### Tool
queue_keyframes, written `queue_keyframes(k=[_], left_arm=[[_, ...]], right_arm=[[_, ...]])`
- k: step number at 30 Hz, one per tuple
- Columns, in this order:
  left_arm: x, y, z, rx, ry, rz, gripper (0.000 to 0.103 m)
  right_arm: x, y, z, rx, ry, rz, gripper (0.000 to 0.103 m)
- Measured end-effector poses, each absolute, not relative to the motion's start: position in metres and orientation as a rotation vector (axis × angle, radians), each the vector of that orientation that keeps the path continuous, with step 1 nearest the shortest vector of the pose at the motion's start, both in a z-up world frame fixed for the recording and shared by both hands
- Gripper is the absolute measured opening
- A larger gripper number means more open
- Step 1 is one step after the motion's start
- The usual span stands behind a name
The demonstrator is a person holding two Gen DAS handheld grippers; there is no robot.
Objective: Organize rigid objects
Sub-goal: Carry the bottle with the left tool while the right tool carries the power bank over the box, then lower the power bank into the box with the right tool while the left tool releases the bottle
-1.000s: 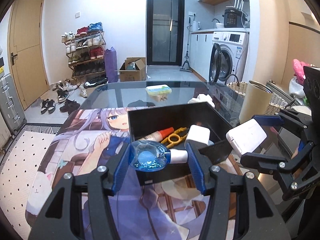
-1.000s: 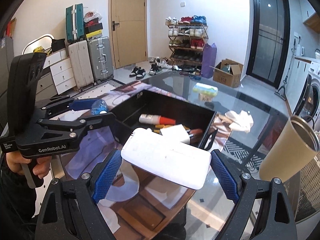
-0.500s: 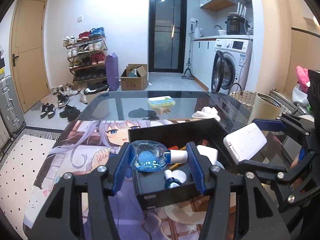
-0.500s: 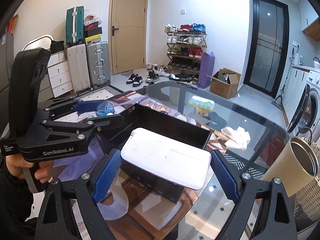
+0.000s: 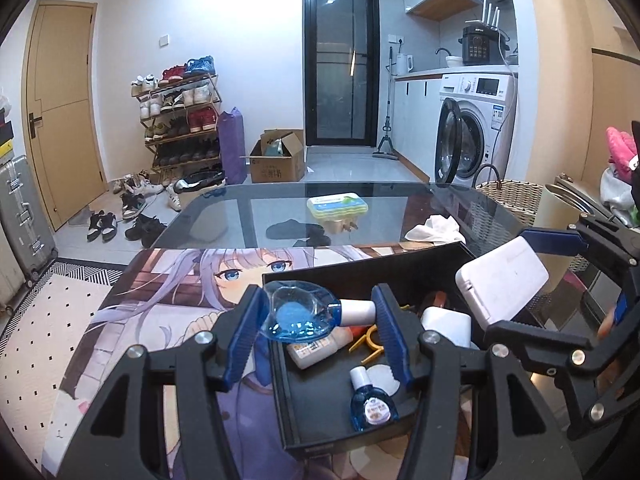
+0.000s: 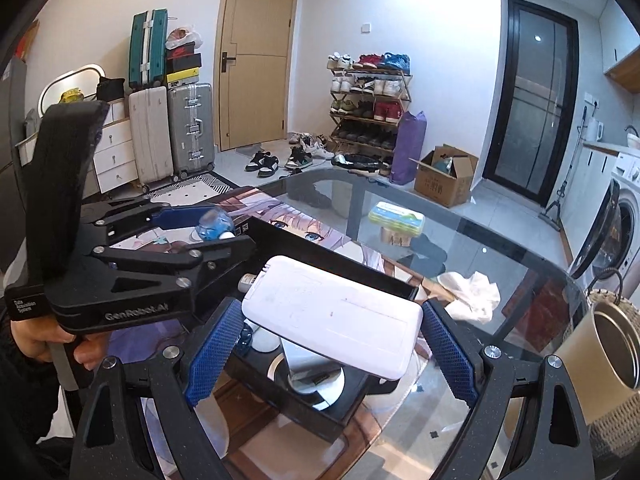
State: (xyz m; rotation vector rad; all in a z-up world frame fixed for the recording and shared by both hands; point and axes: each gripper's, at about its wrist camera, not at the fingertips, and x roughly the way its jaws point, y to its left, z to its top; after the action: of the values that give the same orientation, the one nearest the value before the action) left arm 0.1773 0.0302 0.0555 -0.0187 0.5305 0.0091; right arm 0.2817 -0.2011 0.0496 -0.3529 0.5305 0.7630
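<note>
My left gripper (image 5: 318,330) is shut on a clear blue bottle with a white cap (image 5: 304,314), held over the left edge of the black box (image 5: 320,420). My right gripper (image 6: 330,338) is shut on a flat white power bank (image 6: 332,312), held over the box's right part (image 6: 320,412); the power bank also shows in the left wrist view (image 5: 502,282). Inside the box lie a small blue bottle (image 5: 370,406), a white tube (image 5: 316,350), a yellow clip (image 5: 370,344) and a white charger block (image 5: 446,322).
The box sits on an anime-print mat (image 5: 180,300) on a glass table (image 5: 260,208). A green-lidded container (image 5: 337,205) and a crumpled tissue (image 5: 434,229) lie farther back. A tan metal cup (image 6: 600,352) and a wicker basket (image 5: 506,196) stand at the right.
Both grippers rose and drew back towards me over the box, still holding their objects. The box's near compartment with the small blue bottle came into view.
</note>
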Motion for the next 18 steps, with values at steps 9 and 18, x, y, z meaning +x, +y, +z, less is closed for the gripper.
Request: queue_keyframes(k=[9, 18], left_arm=[[0.186, 0.029, 0.046, 0.004, 0.526, 0.015, 0.055], [0.184, 0.030, 0.041, -0.007, 0.502, 0.009, 0.055]], right_arm=[[0.296, -0.190, 0.038, -0.374, 0.534, 0.781, 0.091], [0.304, -0.182, 0.022, -0.414, 0.524, 0.806, 0.091]])
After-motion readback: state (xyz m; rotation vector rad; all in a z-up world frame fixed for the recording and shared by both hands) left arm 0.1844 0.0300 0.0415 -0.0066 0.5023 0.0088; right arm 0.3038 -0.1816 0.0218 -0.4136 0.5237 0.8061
